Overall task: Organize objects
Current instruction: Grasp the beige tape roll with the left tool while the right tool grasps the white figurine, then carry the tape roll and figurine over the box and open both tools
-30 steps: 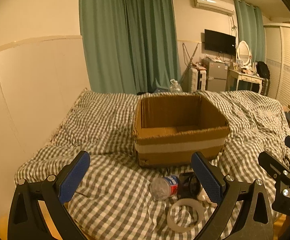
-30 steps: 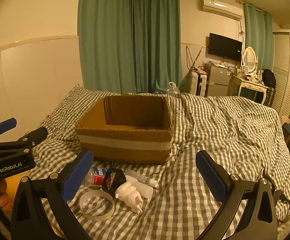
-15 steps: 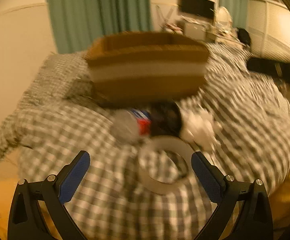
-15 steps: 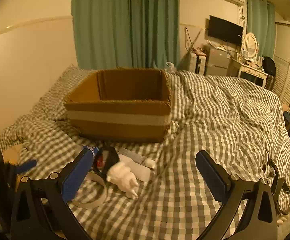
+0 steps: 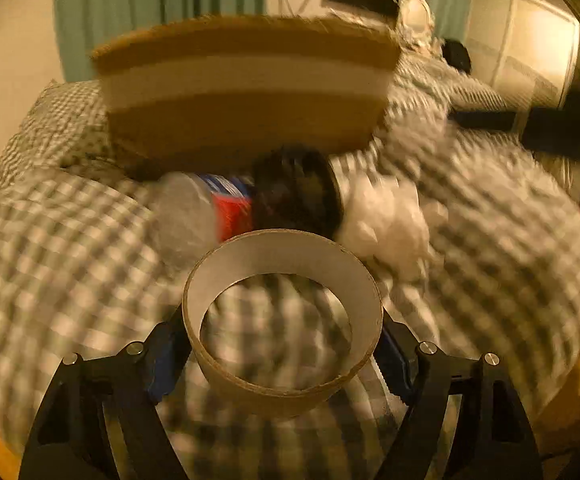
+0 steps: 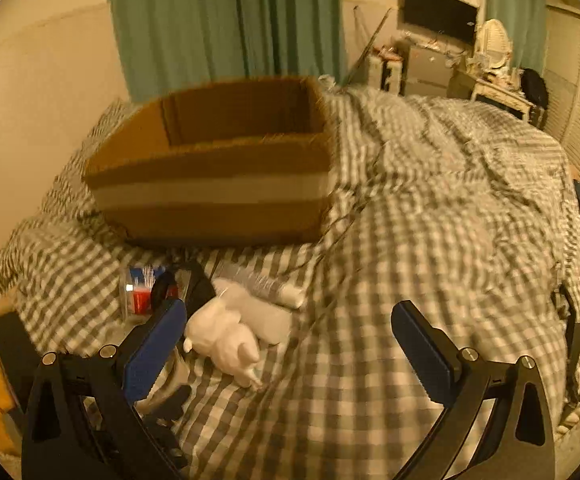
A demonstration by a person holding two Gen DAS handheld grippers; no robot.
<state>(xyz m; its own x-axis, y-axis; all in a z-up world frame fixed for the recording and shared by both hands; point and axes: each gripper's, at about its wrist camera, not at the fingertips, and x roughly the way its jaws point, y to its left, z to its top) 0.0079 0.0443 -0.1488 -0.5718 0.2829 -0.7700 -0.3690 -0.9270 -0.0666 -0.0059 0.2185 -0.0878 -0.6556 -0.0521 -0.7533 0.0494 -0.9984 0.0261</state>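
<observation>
My left gripper (image 5: 282, 356) is shut on a cardboard tape ring (image 5: 284, 380), its blue pads pressing both sides of the ring. Behind it lie a plastic bottle (image 5: 194, 216) with a red and blue label, a black object (image 5: 298, 196) and a white figurine (image 5: 386, 224). An open cardboard box (image 5: 246, 88) stands beyond them on the checked bedding. My right gripper (image 6: 286, 340) is open and empty above the bedding; the white figurine (image 6: 226, 340) lies by its left finger, with the bottle (image 6: 142, 292), a white tube (image 6: 266, 284) and the box (image 6: 218, 168) further back.
The checked duvet (image 6: 450, 240) covers the whole bed. A wall runs along the left; green curtains (image 6: 226, 20), a TV and a dresser stand at the far end. The right gripper's arm (image 5: 530, 128) shows dark at the right of the left wrist view.
My left gripper dropped toward the pile and closed on the tape ring. My right gripper moved forward and lower, closer to the figurine and the box.
</observation>
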